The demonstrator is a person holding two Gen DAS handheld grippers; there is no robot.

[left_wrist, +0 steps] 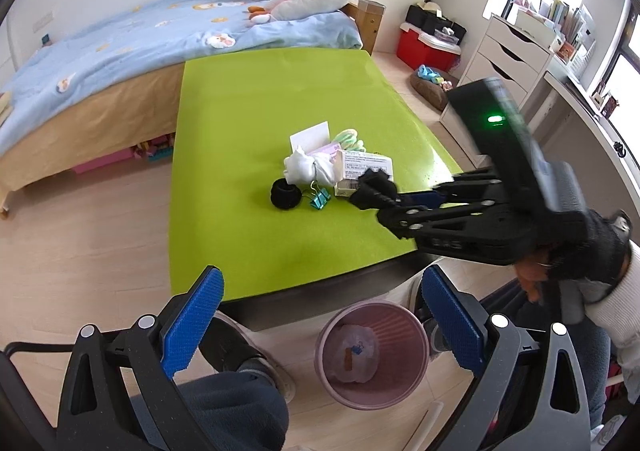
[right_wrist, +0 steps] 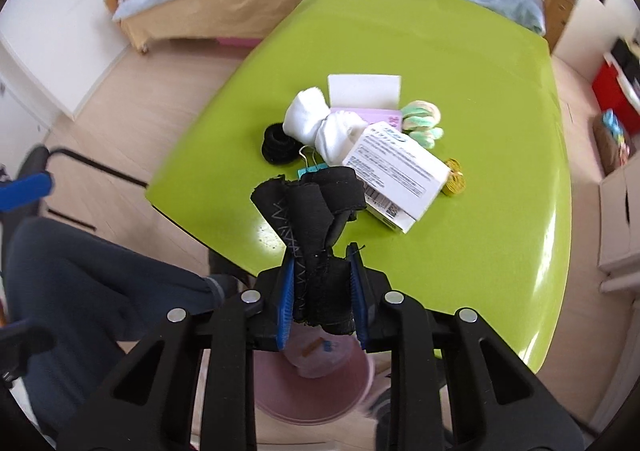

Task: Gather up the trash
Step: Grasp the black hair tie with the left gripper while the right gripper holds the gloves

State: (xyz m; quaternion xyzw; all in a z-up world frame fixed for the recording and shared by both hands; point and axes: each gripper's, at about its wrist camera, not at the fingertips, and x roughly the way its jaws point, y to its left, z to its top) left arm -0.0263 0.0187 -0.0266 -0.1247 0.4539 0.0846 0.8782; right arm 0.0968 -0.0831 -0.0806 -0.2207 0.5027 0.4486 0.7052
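My right gripper (right_wrist: 322,287) is shut on a crumpled black cloth scrap (right_wrist: 316,219) and holds it above the near edge of the green table (right_wrist: 480,251), over the pink trash bin (right_wrist: 312,395). In the left wrist view the right gripper (left_wrist: 374,193) carries the black cloth scrap (left_wrist: 376,187) beside the white box (left_wrist: 362,169). My left gripper (left_wrist: 320,327) is open and empty, low in front of the table, above the pink trash bin (left_wrist: 372,359), which holds crumpled paper.
On the green table (left_wrist: 280,91) lie white socks (left_wrist: 308,167), a black ring-shaped band (left_wrist: 285,194), a teal binder clip (left_wrist: 319,200), a white card (left_wrist: 310,135), a pastel twisted item (left_wrist: 348,139) and a gold item (right_wrist: 454,181). A bed (left_wrist: 100,51) stands behind, drawers (left_wrist: 504,59) at right.
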